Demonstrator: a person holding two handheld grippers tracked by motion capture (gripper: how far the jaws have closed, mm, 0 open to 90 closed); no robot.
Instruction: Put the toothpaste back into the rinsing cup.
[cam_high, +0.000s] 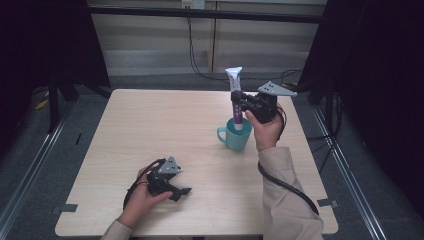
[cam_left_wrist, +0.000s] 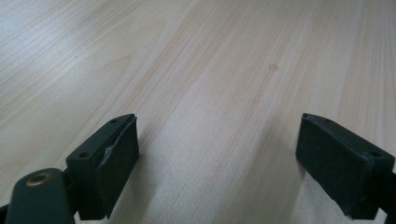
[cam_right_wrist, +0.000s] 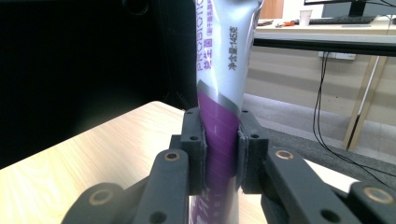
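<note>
A white and purple toothpaste tube (cam_high: 235, 95) stands upright with its lower end inside a teal mug (cam_high: 236, 136) on the right half of the table. My right gripper (cam_high: 240, 103) is shut on the tube's purple band, above the mug's rim. In the right gripper view the tube (cam_right_wrist: 224, 84) rises between the two black pads (cam_right_wrist: 195, 149), which press on both of its sides. My left gripper (cam_high: 184, 192) rests low on the table near the front left, open, with nothing between its fingers. In the left gripper view its jaws stand wide apart over bare wood (cam_left_wrist: 219, 107).
The light wooden table (cam_high: 150, 130) has black curtains on both sides. A black bar and hanging cables (cam_high: 192, 50) run behind the far edge. A cable (cam_high: 285, 186) trails from my right gripper along the sleeve.
</note>
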